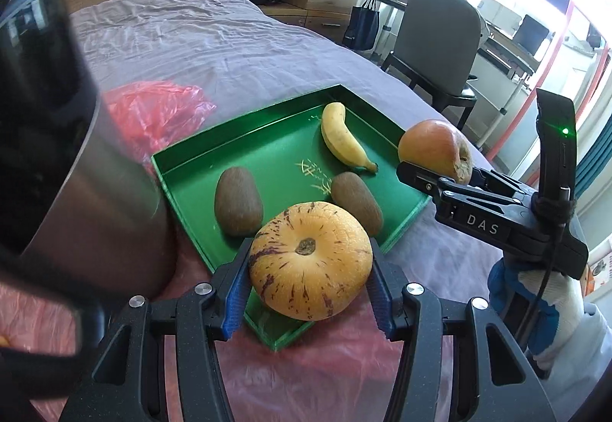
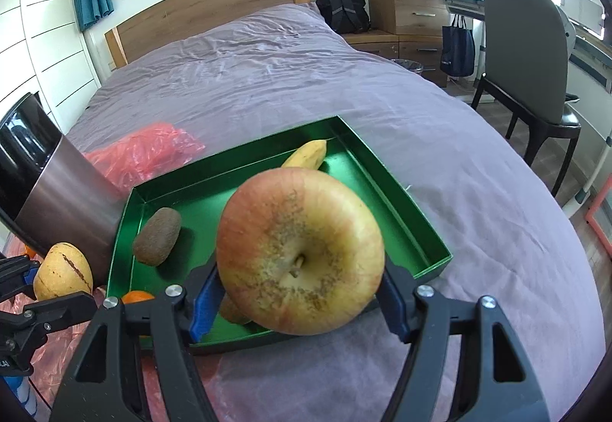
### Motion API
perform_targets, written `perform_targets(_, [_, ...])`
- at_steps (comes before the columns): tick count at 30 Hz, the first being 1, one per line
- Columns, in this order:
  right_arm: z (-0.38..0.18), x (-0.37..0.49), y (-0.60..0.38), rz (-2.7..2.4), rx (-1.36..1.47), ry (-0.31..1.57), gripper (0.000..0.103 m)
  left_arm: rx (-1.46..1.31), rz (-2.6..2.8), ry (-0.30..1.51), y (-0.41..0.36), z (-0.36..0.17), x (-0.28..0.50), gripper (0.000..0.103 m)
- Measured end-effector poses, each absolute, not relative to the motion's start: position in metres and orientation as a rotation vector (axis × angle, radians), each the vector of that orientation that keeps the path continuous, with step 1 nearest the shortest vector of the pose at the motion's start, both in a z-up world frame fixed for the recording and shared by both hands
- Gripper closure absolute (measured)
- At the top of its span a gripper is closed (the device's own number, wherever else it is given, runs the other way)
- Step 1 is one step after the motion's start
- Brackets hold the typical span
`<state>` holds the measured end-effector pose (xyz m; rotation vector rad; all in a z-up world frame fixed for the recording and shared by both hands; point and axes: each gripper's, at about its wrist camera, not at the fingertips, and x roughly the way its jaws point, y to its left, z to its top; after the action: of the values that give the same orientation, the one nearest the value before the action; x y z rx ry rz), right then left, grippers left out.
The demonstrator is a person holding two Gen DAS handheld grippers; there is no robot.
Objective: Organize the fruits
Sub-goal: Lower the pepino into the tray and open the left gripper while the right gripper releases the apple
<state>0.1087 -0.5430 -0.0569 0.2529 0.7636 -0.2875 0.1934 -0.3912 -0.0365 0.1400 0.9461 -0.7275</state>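
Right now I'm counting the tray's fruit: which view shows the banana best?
The left wrist view: the banana lies whole in the green tray. In the right wrist view the apple hides all but one end.

The left tongs (image 1: 310,282) angle downward, blue pads clamped on either side of a speckled melon (image 1: 310,261). The right tongs (image 2: 300,282), held in a gloved hand (image 1: 543,301), grip an apple (image 2: 300,252) likewise.
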Motion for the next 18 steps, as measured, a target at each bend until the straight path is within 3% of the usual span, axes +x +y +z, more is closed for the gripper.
perform_targets(18, [-0.105, 0.143, -0.573, -0.345, 0.198, 0.833, 0.032, 0.224, -0.707, 0.999, -0.433, -0.088, 0.215, 0.054])
